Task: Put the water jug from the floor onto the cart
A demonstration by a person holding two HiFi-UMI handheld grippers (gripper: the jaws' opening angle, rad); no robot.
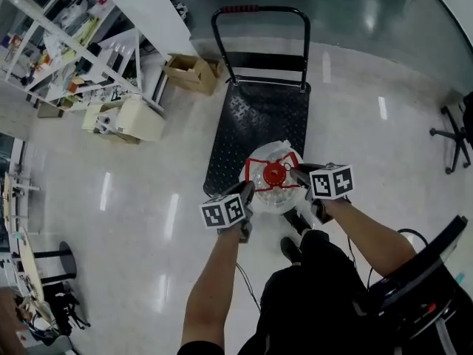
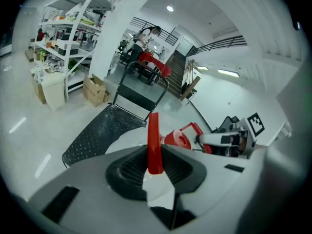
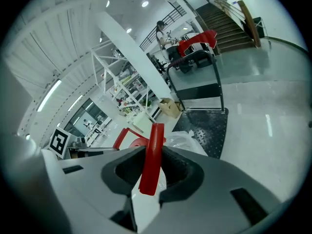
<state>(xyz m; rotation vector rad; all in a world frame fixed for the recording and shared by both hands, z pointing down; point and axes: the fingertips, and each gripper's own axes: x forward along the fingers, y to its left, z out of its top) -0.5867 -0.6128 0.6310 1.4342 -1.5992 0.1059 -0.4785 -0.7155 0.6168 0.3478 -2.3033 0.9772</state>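
The clear water jug [image 1: 275, 192] with a red cap [image 1: 274, 174] and a red handle hangs between my two grippers, over the near end of the black cart deck [image 1: 259, 117]. My left gripper [image 1: 248, 191] is shut on the left strap of the handle [image 2: 154, 145]. My right gripper [image 1: 298, 175] is shut on the right strap [image 3: 152, 157]. In the left gripper view the cap [image 2: 178, 139] and the right gripper [image 2: 229, 139] lie just beyond the jaws. The right gripper view shows the jug's clear body [image 3: 184, 141] below the strap. Whether the jug touches the deck is hidden.
The cart's upright push handle [image 1: 259, 9] stands at its far end. A cardboard box [image 1: 191, 72], a white bin [image 1: 137, 118] and metal shelving [image 1: 66, 43] are at the left. An office chair base [image 1: 454, 135] is at the right, another chair [image 1: 417, 276] beside me.
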